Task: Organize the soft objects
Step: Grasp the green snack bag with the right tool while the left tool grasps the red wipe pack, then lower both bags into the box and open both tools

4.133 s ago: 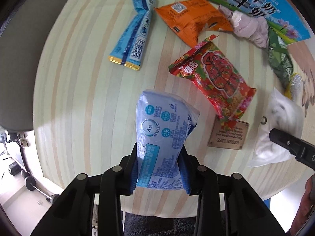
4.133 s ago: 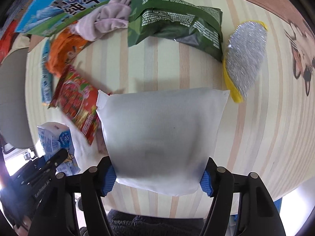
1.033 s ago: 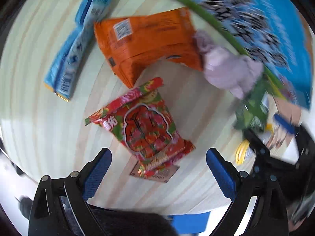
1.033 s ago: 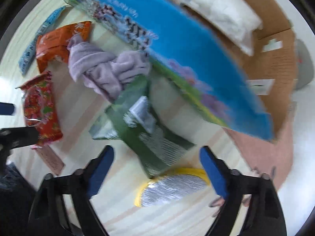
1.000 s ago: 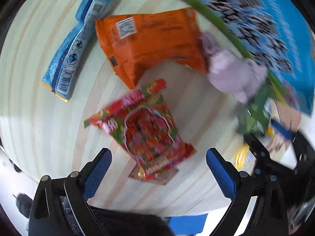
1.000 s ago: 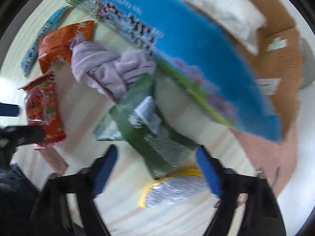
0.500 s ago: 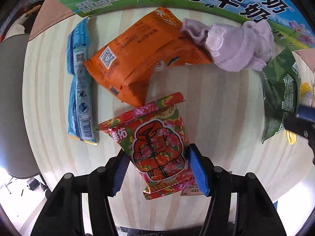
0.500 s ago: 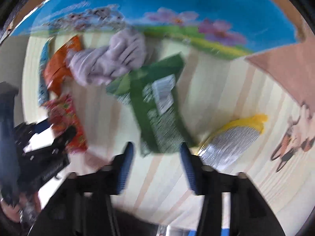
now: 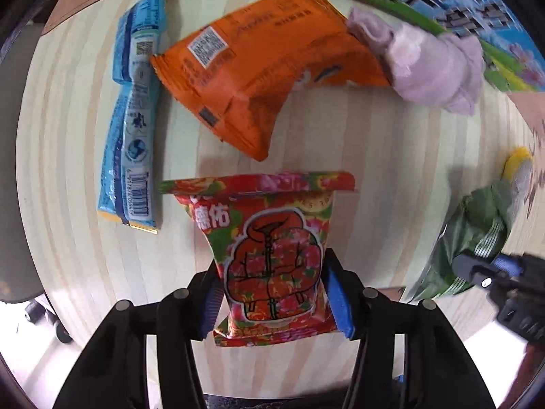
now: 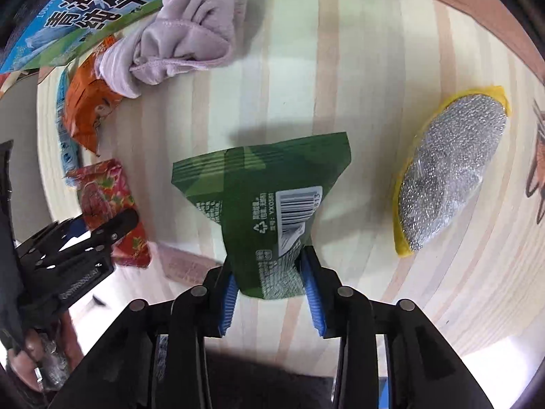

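Note:
My left gripper (image 9: 274,298) is shut on a red flowery snack bag (image 9: 272,252), lifted off the striped wooden table (image 9: 374,156). My right gripper (image 10: 271,288) is shut on a green snack bag (image 10: 265,204), also raised above the table. The green bag (image 9: 473,235) and right gripper (image 9: 490,272) show at the right of the left wrist view. The red bag (image 10: 109,204) and left gripper (image 10: 75,242) show at the left of the right wrist view.
An orange bag (image 9: 259,71), a blue pack (image 9: 134,112) and a lilac cloth (image 9: 429,68) lie beyond. A yellow silver scouring pad (image 10: 446,173) lies at the right. A blue-green milk carton box (image 10: 85,10) stands along the back edge.
The left jaws have closed on the red bag and the right jaws on the green bag; both bags are now raised. Earlier-held blue pack and white pouch lie in the box.

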### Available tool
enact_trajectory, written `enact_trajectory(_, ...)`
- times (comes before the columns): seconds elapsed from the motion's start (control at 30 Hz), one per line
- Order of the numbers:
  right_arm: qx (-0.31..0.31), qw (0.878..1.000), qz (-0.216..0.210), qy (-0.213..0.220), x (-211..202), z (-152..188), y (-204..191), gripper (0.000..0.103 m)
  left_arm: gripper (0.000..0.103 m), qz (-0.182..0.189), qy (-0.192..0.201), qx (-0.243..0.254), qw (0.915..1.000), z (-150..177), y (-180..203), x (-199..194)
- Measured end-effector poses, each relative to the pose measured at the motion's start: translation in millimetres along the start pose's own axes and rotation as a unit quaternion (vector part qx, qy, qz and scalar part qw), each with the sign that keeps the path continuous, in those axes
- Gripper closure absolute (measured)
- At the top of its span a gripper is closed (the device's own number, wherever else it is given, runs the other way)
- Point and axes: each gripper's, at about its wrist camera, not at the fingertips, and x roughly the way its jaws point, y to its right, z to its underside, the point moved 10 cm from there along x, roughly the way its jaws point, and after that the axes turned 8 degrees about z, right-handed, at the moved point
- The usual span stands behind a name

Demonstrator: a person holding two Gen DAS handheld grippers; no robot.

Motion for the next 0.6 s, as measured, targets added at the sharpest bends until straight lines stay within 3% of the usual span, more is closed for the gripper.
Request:
enact_trajectory(0.17, 0.016, 1.000, 0.017, 0.016, 6.2, 2.8, -2.0, 0.060, 0.053, -0.013, 0.011, -0.007, 0.9998, -20.5, -1.6, -5.8)
enact_trajectory(0.37, 0.012, 0.998, 0.045, 0.039, 17.1, 13.9, -33.3, 0.065, 0.062, -0.028, 0.030, 0.006, 0.9991, 5.5, 24.4, -26.5)
enact_trajectory(0.47, 0.004, 0.999, 0.021, 0.045, 3.6, 30.3, -45.0, 0.068, 0.062, -0.010, 0.046, 0.010, 0.9988, 21.4, 32.4, -46.7)
enact_trajectory(0.6, -0.015, 0.996, -0.016, 0.086, -56.0, 43.9, -47.5, 0.068, 0.062, 0.042, 0.093, 0.012, 0.9947, 19.7, 56.4, -107.7)
